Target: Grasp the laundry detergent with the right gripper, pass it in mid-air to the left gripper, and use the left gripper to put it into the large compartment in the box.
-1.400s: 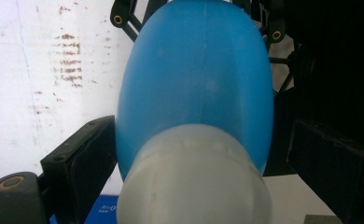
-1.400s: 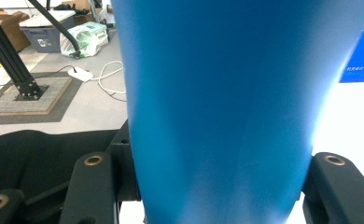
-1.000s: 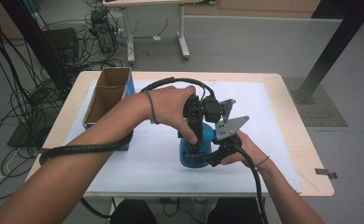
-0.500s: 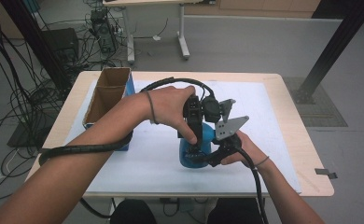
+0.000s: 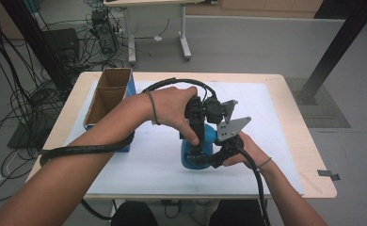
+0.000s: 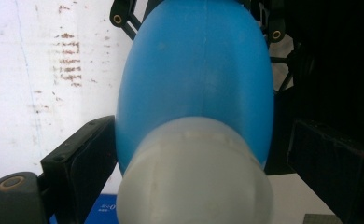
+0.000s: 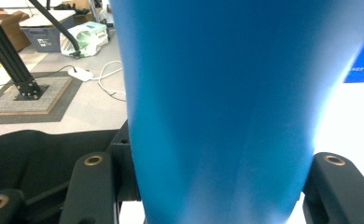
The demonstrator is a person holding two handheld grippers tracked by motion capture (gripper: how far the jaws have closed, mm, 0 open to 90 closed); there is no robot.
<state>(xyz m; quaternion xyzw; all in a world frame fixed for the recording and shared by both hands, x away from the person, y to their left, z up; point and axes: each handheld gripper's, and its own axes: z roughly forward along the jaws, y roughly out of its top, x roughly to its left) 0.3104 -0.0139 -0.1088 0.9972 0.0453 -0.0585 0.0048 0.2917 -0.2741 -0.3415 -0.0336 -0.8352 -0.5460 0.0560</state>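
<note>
Holding a blue bottle (image 5: pixel 195 153) upright on the white mat (image 5: pixel 275 122), right of the cardboard box (image 5: pixel 107 96). Right gripper (image 5: pixel 209 159) is clamped around the bottle's body, low down. Left gripper (image 5: pixel 196 141) comes in from above; its jaws straddle the pale cap (image 6: pixel 194 182) end, one looks to touch, but I can't tell if it's actually gripping. Looks like the uncapping step, brace set. Next move needs the left jaws firm on that cap, then a twist while the right stops the body spinning.

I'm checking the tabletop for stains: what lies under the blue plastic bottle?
The blue plastic bottle stands on a white mat with brownish specks beside it; the patch directly beneath is covered by the bottle.
</note>
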